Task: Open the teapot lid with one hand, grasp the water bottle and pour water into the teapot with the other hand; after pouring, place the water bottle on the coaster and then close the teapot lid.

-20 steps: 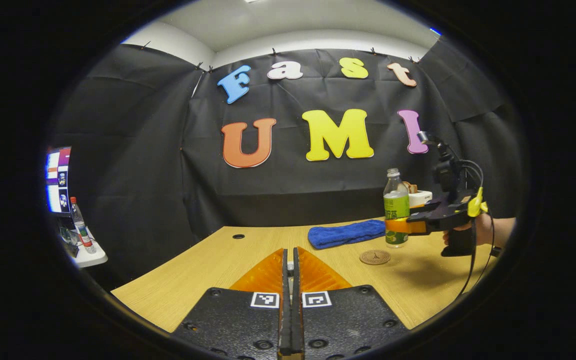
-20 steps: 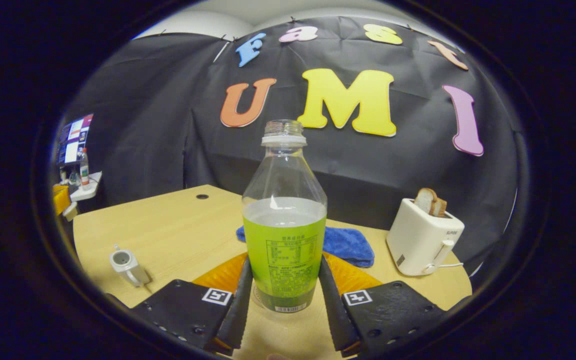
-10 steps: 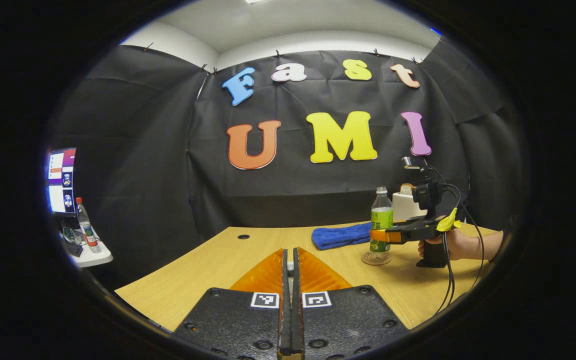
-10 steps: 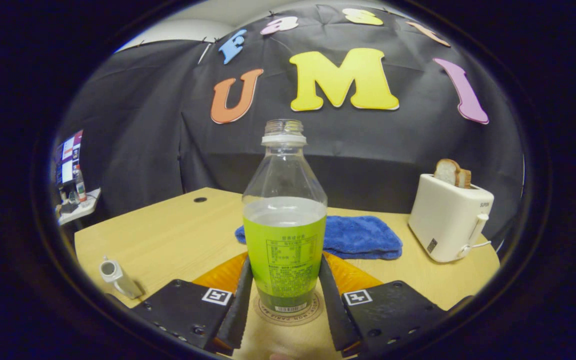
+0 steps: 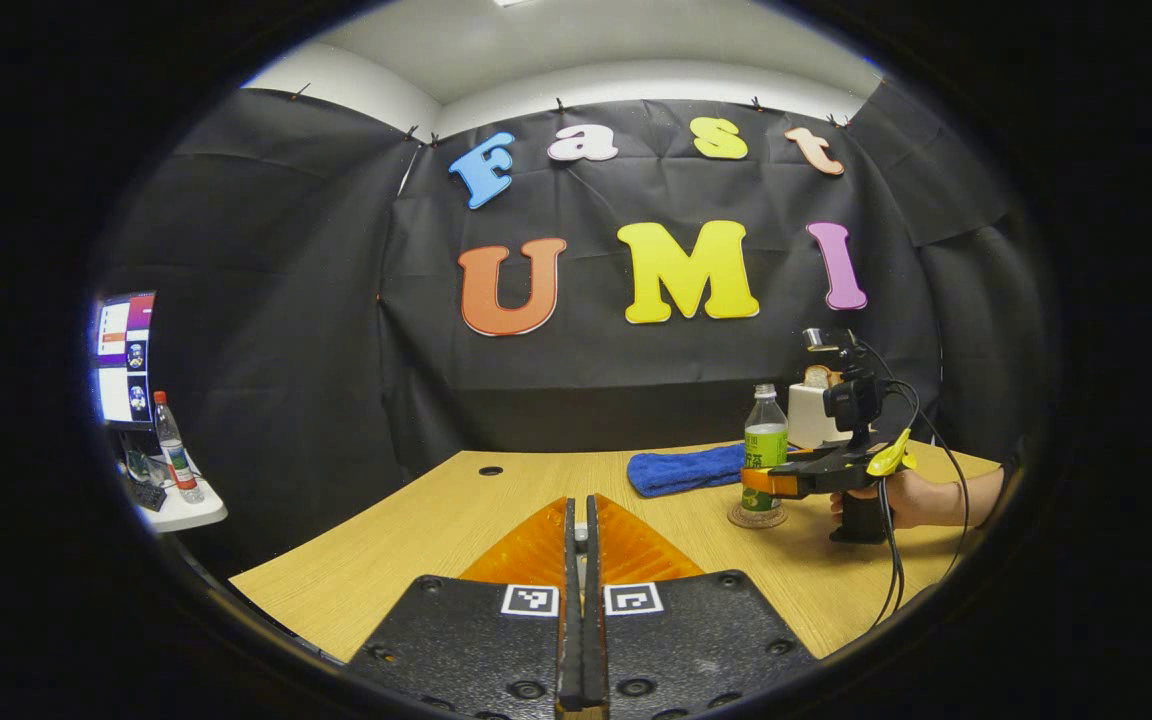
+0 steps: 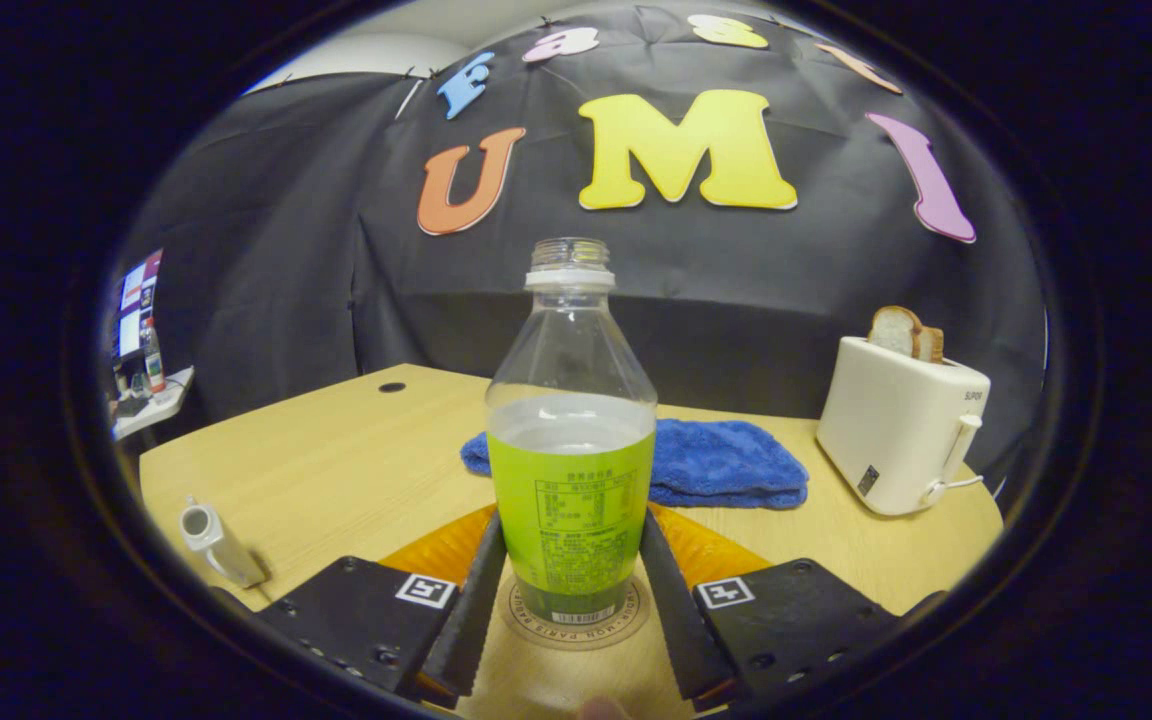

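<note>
Water bottle [image 6: 571, 470] upright on coaster [image 6: 576, 622], right gripper [image 6: 568, 600] jaws flanking bottle, contact indeterminate, left gripper [image 5: 581, 610] jaws clenched together, empty, above tabletop [image 5: 416, 530].

Light wood-grain table [image 6: 336, 470] has a small round dark grommet hole [image 6: 392, 387] near its far left edge. A folded blue terry towel [image 6: 726, 462] lies flat at the back of the table. Just to its right stands a white two-slot toaster [image 6: 901, 425], upright, with slices of bread [image 6: 901, 332] sticking out of the top. Off the table, far left: a lit monitor screen [image 5: 119, 357] above a small white side shelf [image 5: 181, 510], which carries a clear plastic bottle with a red cap [image 5: 174, 460], upright.
</note>
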Demonstrator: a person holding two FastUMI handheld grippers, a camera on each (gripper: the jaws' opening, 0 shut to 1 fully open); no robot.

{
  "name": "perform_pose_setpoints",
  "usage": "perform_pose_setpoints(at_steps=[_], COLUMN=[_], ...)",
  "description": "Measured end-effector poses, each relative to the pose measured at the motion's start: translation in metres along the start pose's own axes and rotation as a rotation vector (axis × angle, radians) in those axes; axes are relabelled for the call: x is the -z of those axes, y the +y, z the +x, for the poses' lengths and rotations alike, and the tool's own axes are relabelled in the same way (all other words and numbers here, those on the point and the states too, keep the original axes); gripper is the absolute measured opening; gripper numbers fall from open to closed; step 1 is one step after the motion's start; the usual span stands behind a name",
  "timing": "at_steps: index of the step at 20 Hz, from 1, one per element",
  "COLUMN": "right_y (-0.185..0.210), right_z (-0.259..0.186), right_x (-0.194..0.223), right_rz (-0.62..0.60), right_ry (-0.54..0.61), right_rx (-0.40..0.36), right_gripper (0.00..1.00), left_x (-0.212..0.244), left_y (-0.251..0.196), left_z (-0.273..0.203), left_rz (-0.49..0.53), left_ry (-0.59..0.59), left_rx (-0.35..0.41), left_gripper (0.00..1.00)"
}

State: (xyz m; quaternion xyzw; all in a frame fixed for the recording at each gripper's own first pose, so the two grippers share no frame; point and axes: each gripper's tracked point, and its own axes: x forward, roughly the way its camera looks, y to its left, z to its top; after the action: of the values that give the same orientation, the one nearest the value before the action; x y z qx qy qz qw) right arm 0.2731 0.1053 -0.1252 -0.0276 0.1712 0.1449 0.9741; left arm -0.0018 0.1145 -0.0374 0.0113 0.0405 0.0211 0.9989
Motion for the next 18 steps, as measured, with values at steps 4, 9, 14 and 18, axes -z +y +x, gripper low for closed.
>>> perform_pose_setpoints(at_steps=[4,9,14,18], right_y=[0.003,-0.005,-0.028,-0.038], right_z=[-0.003,-0.026,-0.106,-0.181], right_x=[-0.002,-0.004,0.006,0.006], right_rz=[0.004,0.012,-0.012,-0.065], right_ry=[-0.005,-0.017,-0.044,-0.129], right_rx=[-0.008,0.025,0.082,0.124], right_gripper=[0.92,0.99,0.96,0.96], left_x=[0.0,-0.002,0.003,0.021], left_y=[-0.002,-0.012,-0.031,-0.043], left_z=[0.001,0.005,0.024,0.042], left_rz=[0.0,-0.003,-0.027,-0.02], left_ry=[0.0,-0.011,-0.02,-0.01], left_rx=[0.002,0.021,0.073,0.084], left_gripper=[0.02,0.02,0.02,0.03])
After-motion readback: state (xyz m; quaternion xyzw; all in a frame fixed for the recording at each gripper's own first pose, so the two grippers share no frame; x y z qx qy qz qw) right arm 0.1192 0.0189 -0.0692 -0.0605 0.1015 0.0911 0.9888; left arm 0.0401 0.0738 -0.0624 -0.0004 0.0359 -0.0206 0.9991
